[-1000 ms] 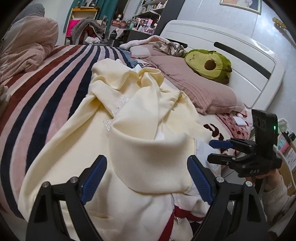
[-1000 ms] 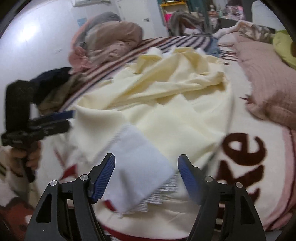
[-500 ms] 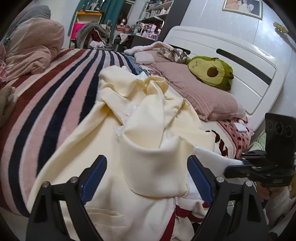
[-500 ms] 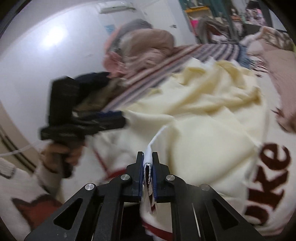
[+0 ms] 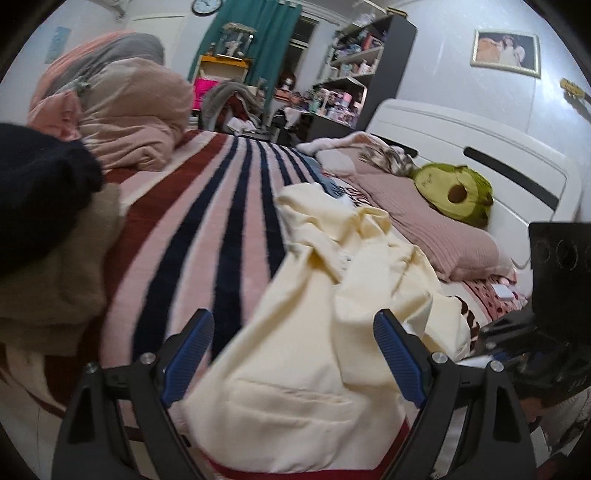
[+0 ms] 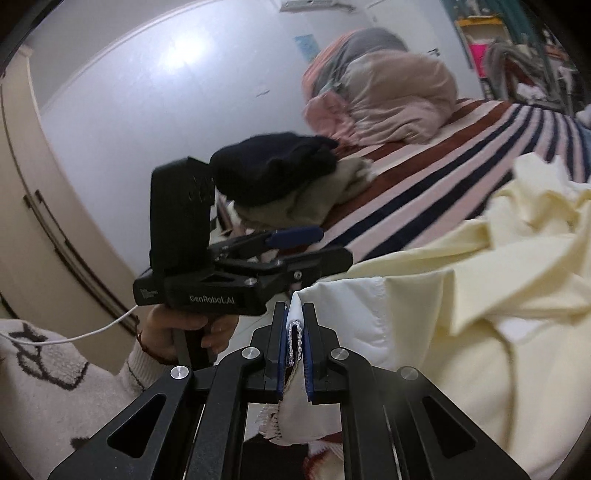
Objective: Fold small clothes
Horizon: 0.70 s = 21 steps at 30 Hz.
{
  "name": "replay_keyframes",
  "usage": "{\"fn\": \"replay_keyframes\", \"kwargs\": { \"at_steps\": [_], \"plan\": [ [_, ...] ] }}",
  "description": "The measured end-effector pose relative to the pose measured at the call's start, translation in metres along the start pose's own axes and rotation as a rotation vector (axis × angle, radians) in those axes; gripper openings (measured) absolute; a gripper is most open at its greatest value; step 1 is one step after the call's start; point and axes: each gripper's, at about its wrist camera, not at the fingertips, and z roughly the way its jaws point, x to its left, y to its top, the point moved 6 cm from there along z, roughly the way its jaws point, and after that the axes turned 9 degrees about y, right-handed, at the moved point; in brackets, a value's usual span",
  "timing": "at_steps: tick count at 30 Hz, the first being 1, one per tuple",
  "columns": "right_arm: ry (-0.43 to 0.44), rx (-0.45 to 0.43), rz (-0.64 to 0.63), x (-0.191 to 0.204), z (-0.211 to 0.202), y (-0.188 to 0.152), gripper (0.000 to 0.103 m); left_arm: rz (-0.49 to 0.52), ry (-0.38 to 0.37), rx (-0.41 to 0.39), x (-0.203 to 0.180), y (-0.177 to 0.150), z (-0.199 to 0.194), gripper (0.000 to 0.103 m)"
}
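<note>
I'm working in a lived-in home bedroom. A bed with a white headboard (image 5: 461, 147) fills my view, covered by a striped blanket (image 5: 207, 229), with a pink pillow (image 5: 436, 229) and an avocado plush (image 5: 454, 192). A bundled duvet (image 5: 122, 122) sits at the far side. Behind are cluttered shelves (image 5: 351, 74), a teal curtain (image 5: 251, 33), a wall clock (image 5: 201, 5) and a framed picture (image 5: 506, 51).

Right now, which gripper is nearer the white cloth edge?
Right. The right gripper is shut on the white cloth edge; the left gripper hangs open beside it, apart.
</note>
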Motion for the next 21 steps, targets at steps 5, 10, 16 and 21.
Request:
{"fn": "replay_keyframes", "kwargs": {
  "at_steps": [5,10,16,21],
  "plan": [
    [-0.051,0.082,0.009,-0.013,0.041,-0.002,0.007,-0.011,-0.071,0.031,0.013,-0.012,-0.002,0.086],
    [-0.123,0.149,0.107,-0.044,0.048,-0.016,0.044,0.023,-0.118,0.120,0.002,-0.042,0.014,0.086],
    [-0.208,0.027,0.152,-0.067,-0.011,0.002,0.044,-0.013,-0.256,0.224,-0.024,-0.072,0.032,0.086],
    [-0.398,-0.021,0.183,-0.098,-0.046,0.002,0.035,-0.001,-0.347,0.249,-0.048,-0.081,0.030,0.086]
  ]
}}
